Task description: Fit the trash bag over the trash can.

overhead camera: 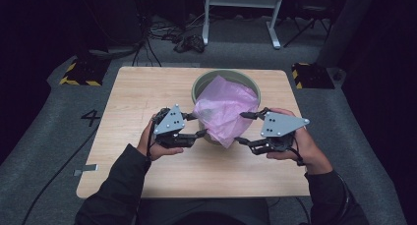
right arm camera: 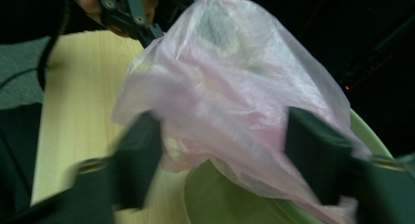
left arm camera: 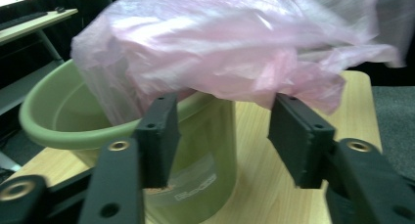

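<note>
Fingers of our left gripper [overhead camera: 195, 125] and right gripper [overhead camera: 244, 128] stood wide, holding nothing, flanking the pink bag [overhead camera: 225, 108] draped over the green bin [overhead camera: 207, 80] near the table's [overhead camera: 137, 92] far edge, mid-width.

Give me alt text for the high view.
A pink plastic bag lies draped over a green bin on a wooden table. The left gripper and right gripper, jaws open, flank the bag.
</note>
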The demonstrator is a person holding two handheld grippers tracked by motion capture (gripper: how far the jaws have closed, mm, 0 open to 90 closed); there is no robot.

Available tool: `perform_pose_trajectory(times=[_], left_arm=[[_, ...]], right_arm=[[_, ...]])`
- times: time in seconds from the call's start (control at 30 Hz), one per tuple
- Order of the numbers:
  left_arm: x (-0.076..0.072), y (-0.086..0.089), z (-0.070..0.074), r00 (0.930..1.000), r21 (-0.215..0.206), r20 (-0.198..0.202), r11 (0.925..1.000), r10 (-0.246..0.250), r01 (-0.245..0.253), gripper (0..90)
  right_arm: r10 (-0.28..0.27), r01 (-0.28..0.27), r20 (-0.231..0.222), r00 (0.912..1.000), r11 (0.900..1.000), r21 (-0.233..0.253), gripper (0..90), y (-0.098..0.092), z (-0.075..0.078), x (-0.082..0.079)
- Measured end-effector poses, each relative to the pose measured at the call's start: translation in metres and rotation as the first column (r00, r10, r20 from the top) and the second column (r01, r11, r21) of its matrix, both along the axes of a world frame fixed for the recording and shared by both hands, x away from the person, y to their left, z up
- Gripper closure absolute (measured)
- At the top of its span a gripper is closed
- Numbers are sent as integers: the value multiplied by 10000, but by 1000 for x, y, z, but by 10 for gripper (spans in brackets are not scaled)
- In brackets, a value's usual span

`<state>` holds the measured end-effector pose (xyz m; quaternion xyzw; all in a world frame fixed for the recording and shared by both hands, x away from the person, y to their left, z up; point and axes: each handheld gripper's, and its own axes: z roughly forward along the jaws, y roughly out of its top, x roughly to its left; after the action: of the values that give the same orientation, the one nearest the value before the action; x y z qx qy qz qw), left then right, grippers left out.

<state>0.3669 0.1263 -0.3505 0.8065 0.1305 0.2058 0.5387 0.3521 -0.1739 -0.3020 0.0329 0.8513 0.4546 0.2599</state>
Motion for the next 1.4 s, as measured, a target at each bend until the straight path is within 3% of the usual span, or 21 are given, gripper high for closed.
perform_pose_trajectory(times=[0.13, 0.17, 0.37, 0.53, 0.63, 0.7, 0.77, 0.83, 0.87, 0.93, 1.0, 1.23, 1.3, 1.4], left_arm=[[-6, -5, -5, 10000, 181, 16, 9998, -56, 56, 505], [-7, -6, -5, 9999, 165, 2, 9998, -139, 139, 512], [-13, -18, -8, 9987, -126, -319, 9992, -394, 390, 415], [-14, -27, -10, 9984, -471, -403, 9982, -403, 384, 363], [-16, -32, -10, 10000, -142, 56, 9999, -62, 63, 465], [-16, -34, -10, 9997, -13, 240, 9999, 102, -102, 619], [-17, -32, -9, 9977, 371, 628, 9990, 237, -261, 716], [-17, -27, -8, 9967, 384, 770, 9989, 248, -278, 820], [-16, -25, -7, 9965, 403, 773, 9986, 310, -342, 872], [-16, -20, -6, 9967, 380, 764, 9988, 263, -292, 890], [-16, -16, -4, 9965, 363, 793, 9989, 273, -303, 891], [-15, 5, -8, 9951, 222, 721, 9973, 677, -695, 892], [-15, 12, -10, 9951, -41, 591, 9968, 797, -796, 892], [-14, 23, -13, 9934, -109, 472, 9945, 1049, -1045, 892]], right_arm=[[-362, 358, -532, 9979, 9993, -94, 763, 1, -11, 9], [-412, 412, -603, 9973, 9991, -25, 798, 1, -13, 10], [-814, 891, -821, 9933, 9915, 947, 879, -6, -16, 11], [-790, 885, -877, 9930, 9899, 1111, 886, -9, -16, 8], [-751, 860, -892, 9932, 9884, 1249, 886, -9, -17, 6], [-784, 898, -856, 9932, 9862, 1389, 886, -9, -16, 5], [-866, 981, -786, 9931, 9828, 1566, 886, -12, -14, 4], [-1063, 1171, -696, 9919, 9775, 1755, 886, -17, -12, 4], [-1247, 1349, -643, 9901, 9721, 1918, 886, -22, -10, 4], [-1552, 1651, -624, 9859, 9628, 2138, 886, -29, -8, 5], [-1967, 2100, -775, 9774, 9458, 2477, 887, -40, -6, 8], [-3104, 3225, -877, 9465, 9171, 2342, 887, -59, -10, 20], [-3198, 3400, -1182, 9401, 9061, 2518, 887, -66, -13, 25], [-3552, 3834, -1510, 9225, 8879, 2544, 888, -73, -19, 31]])
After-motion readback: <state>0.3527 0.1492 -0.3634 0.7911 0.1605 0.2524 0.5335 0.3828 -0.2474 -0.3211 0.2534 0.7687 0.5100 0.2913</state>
